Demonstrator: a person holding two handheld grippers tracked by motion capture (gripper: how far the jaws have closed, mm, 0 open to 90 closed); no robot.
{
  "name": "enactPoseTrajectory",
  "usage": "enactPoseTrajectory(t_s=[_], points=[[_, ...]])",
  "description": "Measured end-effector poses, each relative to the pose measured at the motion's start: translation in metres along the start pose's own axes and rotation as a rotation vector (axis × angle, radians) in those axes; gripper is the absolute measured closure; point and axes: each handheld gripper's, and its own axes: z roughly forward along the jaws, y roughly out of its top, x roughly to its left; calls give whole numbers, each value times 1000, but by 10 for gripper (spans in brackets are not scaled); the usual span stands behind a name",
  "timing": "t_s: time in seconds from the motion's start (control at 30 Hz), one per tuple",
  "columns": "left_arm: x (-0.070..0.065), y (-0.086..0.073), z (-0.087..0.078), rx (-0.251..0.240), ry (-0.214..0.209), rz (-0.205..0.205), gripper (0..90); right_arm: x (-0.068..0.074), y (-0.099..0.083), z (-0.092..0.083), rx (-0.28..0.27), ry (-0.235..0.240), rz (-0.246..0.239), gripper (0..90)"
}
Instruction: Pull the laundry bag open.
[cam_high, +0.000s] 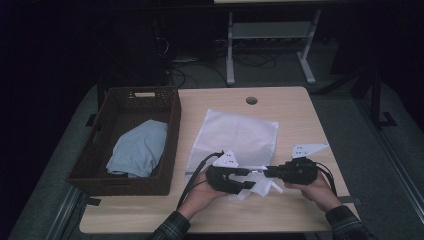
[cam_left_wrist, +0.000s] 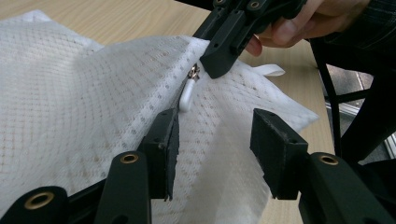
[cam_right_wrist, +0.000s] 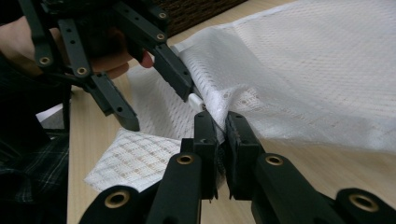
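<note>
- Mesh bag (cam_high: 235, 137) lies flat mid-table, its near edge bunched up at 6 o'clock where both grippers meet. Basket (cam_high: 172, 107) sits just beside it at 9 o'clock, with a blue cloth (cam_high: 137, 147) inside.
- Right gripper (cam_right_wrist: 221, 122): clenched on a fold of the bag's fabric beside the zip, with mesh pinched between the pads. Seen in the left gripper view, it comes in from 1 o'clock (cam_left_wrist: 219, 65).
- Left gripper (cam_left_wrist: 212, 135): jaws partly apart, not pressing on anything. One jaw lies along the zip line with the white zip pull (cam_left_wrist: 187, 93) just beyond its tip at 12 o'clock; loose mesh sits in the gap.
- Seen in the right gripper view, one left jaw tip touches or nearly touches the pull (cam_right_wrist: 195, 100); can't tell which.
- Handling, as judged: the bag is very light, limp and open-weave. It will crumple and drag across the table rather than resist, so one gripper must anchor it while the other pulls.
- The pull is small, smooth and likely slippery; take it square across its flat, close to the slider.
- Best anchor is the seam beside the zip, where the fabric doubles. Plain mesh could snag or stretch.
- Risk: jaws closing on mesh together with the pull.
</note>
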Motion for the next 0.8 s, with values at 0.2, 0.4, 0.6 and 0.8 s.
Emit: enactPoseTrajectory(t_s=[0.2, 0.4, 0.6, 0.8], points=[[0, 0, 3, 6, -6, -2, 523, 3, 1, 2, 7, 14, -12, 835], [1, 0, 4, 10, -8, -1, 530, 4, 2, 3, 7, 24, -16, 835], [0, 1, 8, 9, -13, -4, 572, 6, 3, 5, 7, 39, -22, 835], [1, 2, 11, 10, -13, -7, 603, 7, 3, 5, 7, 47, -26, 835]])
